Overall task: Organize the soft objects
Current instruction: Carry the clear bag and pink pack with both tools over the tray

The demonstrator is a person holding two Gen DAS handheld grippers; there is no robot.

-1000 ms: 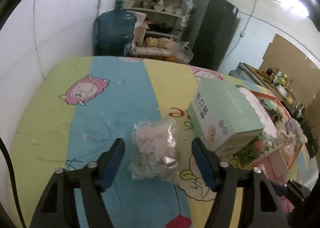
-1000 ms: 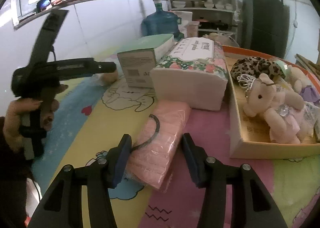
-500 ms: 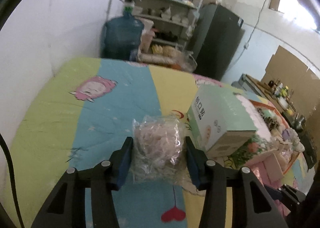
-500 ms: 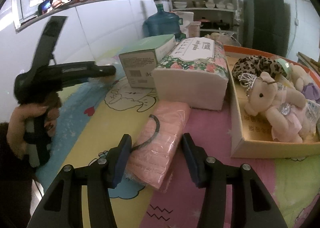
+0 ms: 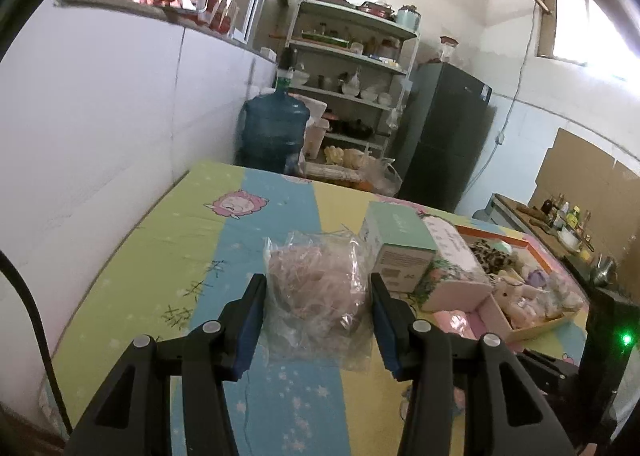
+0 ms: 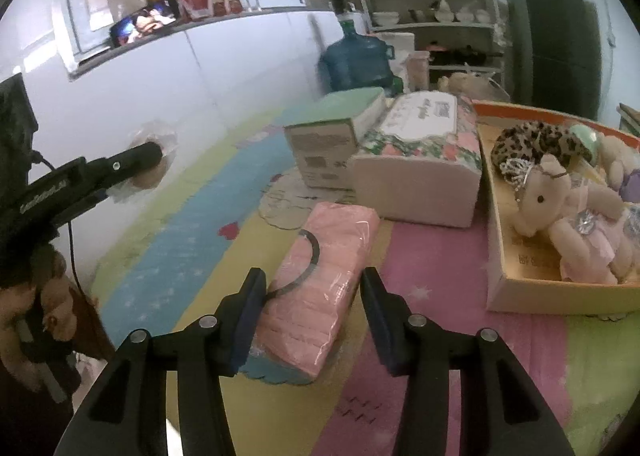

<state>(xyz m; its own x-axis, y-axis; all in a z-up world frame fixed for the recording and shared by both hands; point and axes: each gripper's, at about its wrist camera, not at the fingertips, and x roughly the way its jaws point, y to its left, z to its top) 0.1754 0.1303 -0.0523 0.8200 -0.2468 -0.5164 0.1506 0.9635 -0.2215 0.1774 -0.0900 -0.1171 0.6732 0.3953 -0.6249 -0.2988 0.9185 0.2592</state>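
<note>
gripping the crinkly clear bag [image 5: 318, 288] between its pads, the left gripper [image 5: 318, 316] holds it clear above the bright cloth [image 5: 192, 256]; thin film could slip. the right gripper [image 6: 312, 316] is closing around the pink pack [image 6: 320, 276], which lies on the table, the pads not plainly pressing. beyond, the green box [image 6: 332, 132] and tissue pack [image 6: 420, 160] crowd the tray [image 6: 560, 292] of plush toys, leaving its near edge the way in.

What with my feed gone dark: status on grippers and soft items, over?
Left gripper shut on clear bag, held aloft. Right gripper open, fingers astride pink pack. Tissue pack close ahead of it.
</note>
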